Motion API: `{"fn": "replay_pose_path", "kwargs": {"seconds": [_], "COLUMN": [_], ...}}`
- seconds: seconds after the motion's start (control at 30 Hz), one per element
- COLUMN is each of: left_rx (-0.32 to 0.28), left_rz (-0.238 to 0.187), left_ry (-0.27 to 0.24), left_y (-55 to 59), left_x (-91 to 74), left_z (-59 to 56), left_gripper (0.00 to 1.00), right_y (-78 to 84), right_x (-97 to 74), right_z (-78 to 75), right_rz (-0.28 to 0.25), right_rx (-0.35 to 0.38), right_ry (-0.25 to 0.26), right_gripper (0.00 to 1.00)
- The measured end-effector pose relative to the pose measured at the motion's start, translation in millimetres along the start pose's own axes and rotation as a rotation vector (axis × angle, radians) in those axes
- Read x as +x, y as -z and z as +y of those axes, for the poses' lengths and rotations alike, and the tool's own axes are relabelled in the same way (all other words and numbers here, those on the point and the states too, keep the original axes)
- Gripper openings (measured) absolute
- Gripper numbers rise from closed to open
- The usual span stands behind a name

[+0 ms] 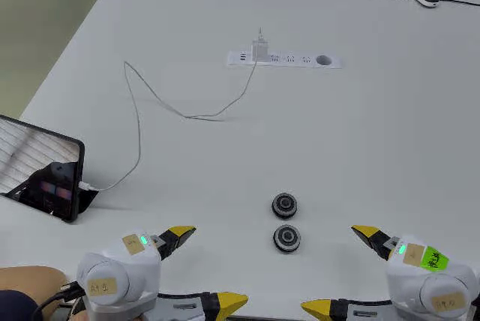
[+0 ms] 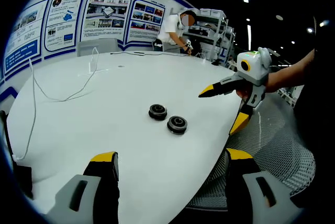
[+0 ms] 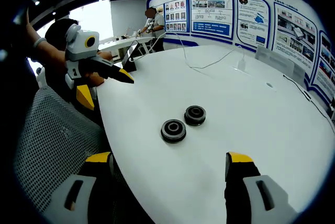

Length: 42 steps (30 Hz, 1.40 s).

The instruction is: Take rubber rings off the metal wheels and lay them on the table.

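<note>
The near wheel (image 1: 286, 238) lies flat on the white table (image 1: 375, 148), with its black rubber ring (image 3: 163, 131) on it. The far wheel (image 1: 284, 205) sits just behind it, not touching. The left gripper (image 1: 218, 265) is left of the near wheel and the right gripper (image 1: 328, 267) is right of it. Both are spread wide and hold nothing.

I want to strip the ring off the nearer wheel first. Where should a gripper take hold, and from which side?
Probably across the outer rim of the nearer wheel, from above: it lies flat on the table, hub up. The farther wheel sits close behind, so close the jaws left-to-right.
</note>
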<state>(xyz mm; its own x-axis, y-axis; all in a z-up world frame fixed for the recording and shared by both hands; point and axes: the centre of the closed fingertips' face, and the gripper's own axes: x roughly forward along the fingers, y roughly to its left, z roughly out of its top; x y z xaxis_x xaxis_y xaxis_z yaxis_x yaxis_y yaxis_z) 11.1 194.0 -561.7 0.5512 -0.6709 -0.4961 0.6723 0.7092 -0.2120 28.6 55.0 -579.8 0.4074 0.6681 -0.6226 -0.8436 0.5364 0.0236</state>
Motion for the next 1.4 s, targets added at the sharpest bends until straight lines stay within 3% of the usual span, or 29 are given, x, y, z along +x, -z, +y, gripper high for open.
{"fn": "replay_pose_path", "kwargs": {"seconds": [0.77, 1.4], "left_rx": [0.034, 0.076], "left_rz": [0.035, 0.040], "left_ry": [0.043, 0.084], "left_y": [-6.4, -16.8], "left_x": [23.8, 41.2], "left_z": [-2.4, -7.0], "left_gripper": [0.76, 0.62], "right_y": [-4.7, -3.9], "right_x": [20.0, 28.0], "right_z": [6.5, 9.7], "right_rz": [0.005, 0.018], "right_rx": [0.006, 0.010], "right_ry": [-0.048, -0.076], "right_gripper": [0.83, 0.73]}}
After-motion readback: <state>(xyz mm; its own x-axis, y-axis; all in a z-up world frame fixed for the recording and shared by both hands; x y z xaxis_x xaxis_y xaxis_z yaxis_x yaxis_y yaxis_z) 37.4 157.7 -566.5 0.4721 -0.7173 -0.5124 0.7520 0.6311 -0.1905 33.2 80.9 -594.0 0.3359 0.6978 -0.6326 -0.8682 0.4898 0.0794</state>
